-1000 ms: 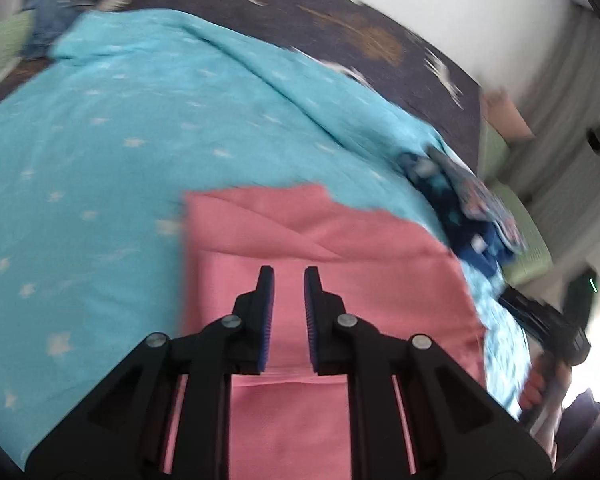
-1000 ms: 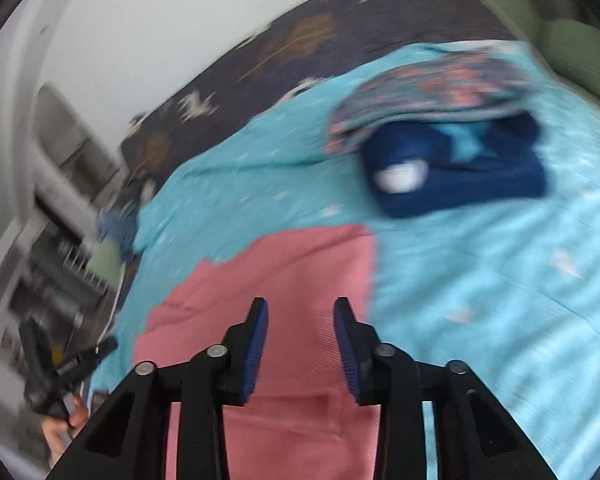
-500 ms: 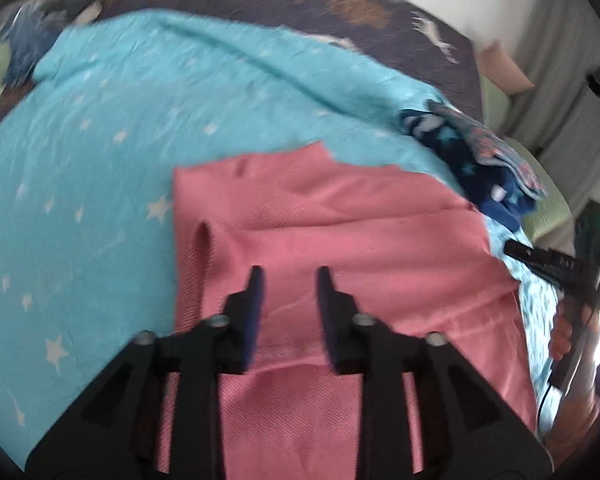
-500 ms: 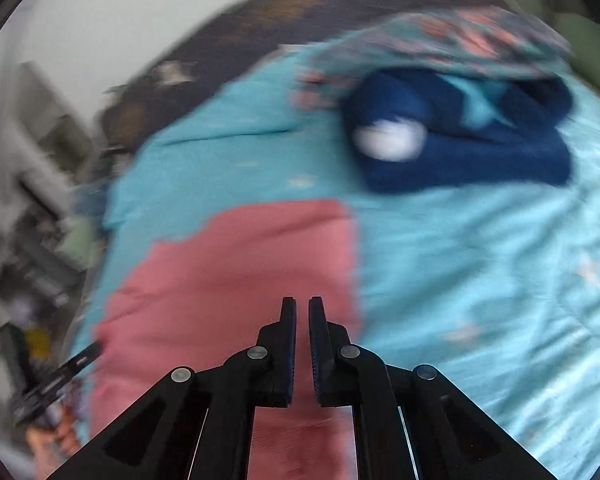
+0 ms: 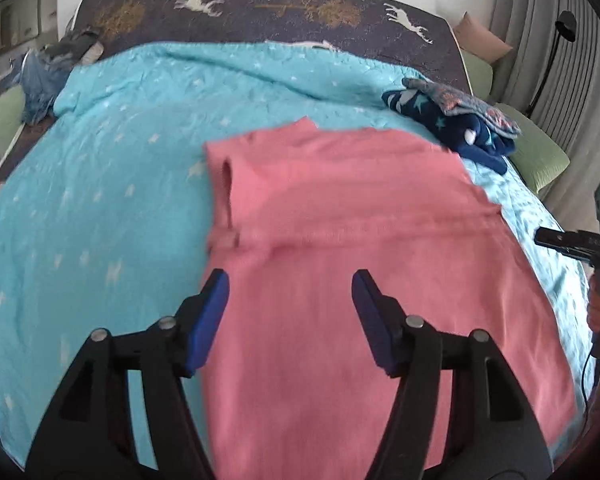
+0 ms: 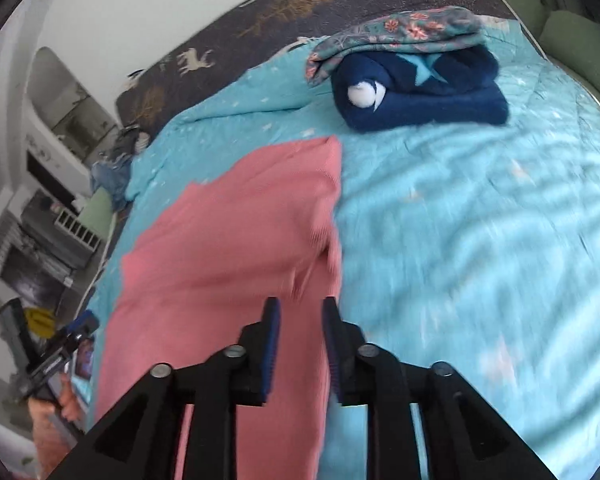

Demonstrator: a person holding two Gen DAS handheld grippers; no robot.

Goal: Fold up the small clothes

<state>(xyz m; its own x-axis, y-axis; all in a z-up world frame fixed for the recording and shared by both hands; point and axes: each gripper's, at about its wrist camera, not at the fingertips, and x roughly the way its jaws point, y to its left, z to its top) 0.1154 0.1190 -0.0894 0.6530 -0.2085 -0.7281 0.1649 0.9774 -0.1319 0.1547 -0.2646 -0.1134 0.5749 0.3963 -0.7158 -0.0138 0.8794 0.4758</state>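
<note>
A pink knit garment [image 5: 340,240] lies spread on the turquoise star blanket [image 5: 100,200], with a fold across its middle; it also shows in the right wrist view [image 6: 228,248]. My left gripper [image 5: 290,304] is wide open and empty above the garment's near half, close to its left edge. My right gripper [image 6: 298,324] is partly open and empty, just above the garment's right edge. The other gripper shows at the right edge of the left wrist view [image 5: 588,240] and at the lower left of the right wrist view [image 6: 60,344].
A pile of folded clothes, dark blue with stars [image 6: 420,92] under a floral piece [image 6: 396,32], sits at the blanket's far right; it also shows in the left wrist view [image 5: 460,120]. A dark deer-print cover [image 5: 300,12] lies beyond. Jeans [image 5: 40,80] lie far left.
My left gripper has opened wide and pulled back from the garment. My right gripper shut half a second ago and has now opened a little. Both have let go of the garment.
</note>
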